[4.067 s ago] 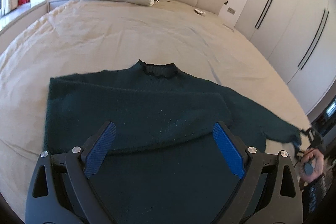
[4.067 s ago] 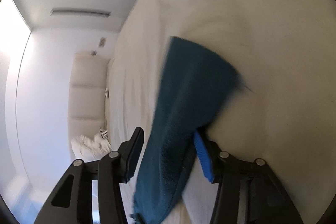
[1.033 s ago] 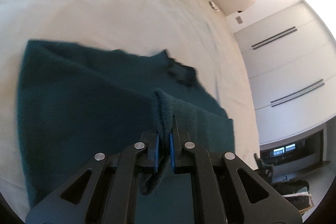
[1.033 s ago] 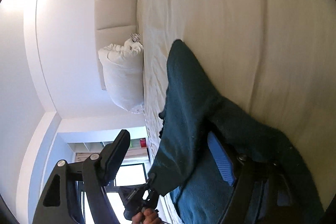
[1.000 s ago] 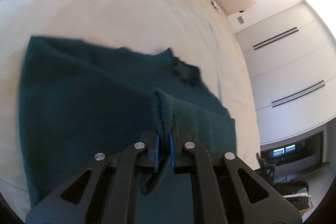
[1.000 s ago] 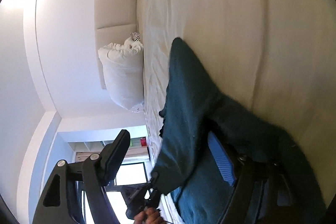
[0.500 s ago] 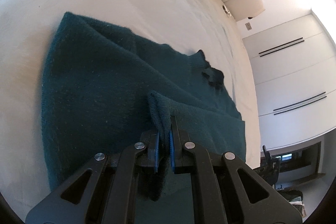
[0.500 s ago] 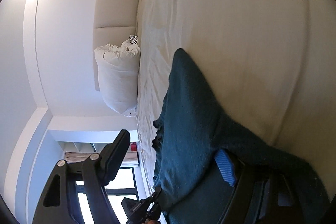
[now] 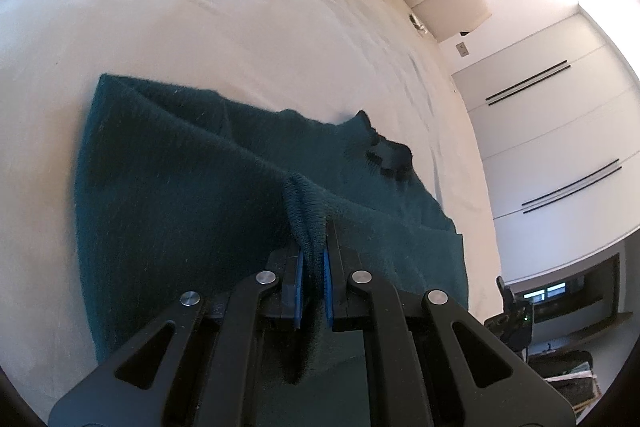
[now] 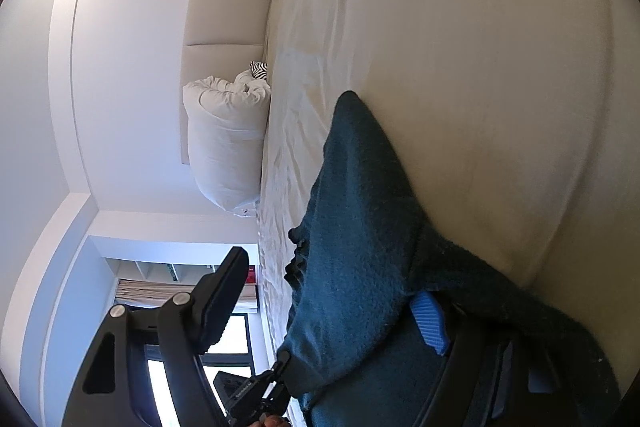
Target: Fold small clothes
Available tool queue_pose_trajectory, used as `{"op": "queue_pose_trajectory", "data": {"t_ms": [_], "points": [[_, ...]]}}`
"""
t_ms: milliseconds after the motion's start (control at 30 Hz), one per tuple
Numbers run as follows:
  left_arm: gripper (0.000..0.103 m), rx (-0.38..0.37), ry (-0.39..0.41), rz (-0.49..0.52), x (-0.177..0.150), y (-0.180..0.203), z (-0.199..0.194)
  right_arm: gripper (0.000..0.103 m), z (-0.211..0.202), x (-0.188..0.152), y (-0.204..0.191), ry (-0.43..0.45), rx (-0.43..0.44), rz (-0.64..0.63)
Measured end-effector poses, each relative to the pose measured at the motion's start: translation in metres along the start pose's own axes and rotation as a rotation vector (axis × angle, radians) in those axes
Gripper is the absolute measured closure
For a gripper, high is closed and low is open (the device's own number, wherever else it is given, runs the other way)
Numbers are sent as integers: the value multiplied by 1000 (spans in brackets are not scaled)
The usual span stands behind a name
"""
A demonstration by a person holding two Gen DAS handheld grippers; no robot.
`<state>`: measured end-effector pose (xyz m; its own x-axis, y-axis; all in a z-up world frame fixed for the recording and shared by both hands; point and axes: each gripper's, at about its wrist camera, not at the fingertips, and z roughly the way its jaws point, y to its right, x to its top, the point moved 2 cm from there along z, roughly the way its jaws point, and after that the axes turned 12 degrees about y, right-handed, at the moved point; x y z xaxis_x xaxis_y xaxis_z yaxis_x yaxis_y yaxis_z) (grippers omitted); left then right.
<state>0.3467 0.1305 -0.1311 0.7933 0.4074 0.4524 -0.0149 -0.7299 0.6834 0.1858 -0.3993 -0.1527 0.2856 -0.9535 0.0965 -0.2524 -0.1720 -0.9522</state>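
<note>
I cannot read any words or labels on anything; the small print on the black tool low in my right view is too tiny to make out.

My left gripper (image 9: 313, 281) is pressed together and pinches a ribbed edge of the dark green sweater (image 9: 180, 211). The rest of the sweater lies on the cream bed (image 9: 200, 27), with its neck hole pointing toward the white closet doors (image 9: 560, 131).

My right gripper (image 10: 332, 307) is spread wide. The sweater (image 10: 360, 247) hangs over its blue finger pad (image 10: 430, 323), and the other finger sticks out in the air, touching nothing.

Only my left view shows the closet doors and the sweater's neck. Only my right view shows the whole white pillow (image 10: 228, 139), a zebra-striped thing (image 10: 259, 69) behind it, and some shelves (image 10: 160, 271) by a window.
</note>
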Motion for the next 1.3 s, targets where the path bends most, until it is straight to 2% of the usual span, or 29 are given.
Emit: {"op": "queue_pose_trajectory", "data": {"t_ms": [133, 233, 333, 500, 567, 633, 700, 767, 833, 867, 933, 967, 1000, 1067, 1100, 1133, 1300], "points": [[96, 41, -31, 11, -9, -14, 8, 26, 3, -1, 2, -17, -6, -22], [94, -6, -15, -53, -12, -29, 7, 27, 3, -1, 1, -50, -6, -43], [94, 15, -24, -36, -14, -25, 2, 28, -7, -3, 0, -88, -25, -48], [93, 117, -55, 22, -16, -14, -18, 25, -39, -3, -10, -102, -42, -24], [93, 193, -51, 68, -18, -7, -31, 25, -47, 3, -31, -87, -34, -98], [93, 259, -3, 117, -15, 2, -45, 25, -46, 9, -47, -73, -16, -155], [93, 242, 71, 170, -6, 19, -58, 25, -31, 19, -61, -92, 15, -202], [93, 194, 111, 245, -4, 42, -58, 25, -11, 27, -65, -120, 32, -210], [93, 151, 97, 320, -8, 59, -43, 25, 21, 37, -63, -182, 55, -188], [93, 141, 81, 347, -12, 62, -30, 25, 32, 41, -61, -182, 31, -186], [93, 173, 36, 350, -16, 54, -12, 25, 51, 45, -61, -215, 40, -197], [93, 202, 3, 330, -20, 44, 0, 25, 69, 45, -56, -270, 48, -198], [93, 210, -22, 313, -23, 36, 7, 25, 77, 44, -49, -290, 16, -194], [93, 174, 7, 318, -30, 27, 5, 26, 92, 42, -34, -350, -48, -203], [93, 164, 13, 323, -32, 26, 2, 33, 95, 40, -29, -369, -57, -223], [93, 160, 15, 324, -34, 25, 1, 36, 91, 40, -28, -373, -45, -238], [93, 158, 37, 337, -42, 21, -6, 37, 60, 34, -19, -389, -13, -229]]}}
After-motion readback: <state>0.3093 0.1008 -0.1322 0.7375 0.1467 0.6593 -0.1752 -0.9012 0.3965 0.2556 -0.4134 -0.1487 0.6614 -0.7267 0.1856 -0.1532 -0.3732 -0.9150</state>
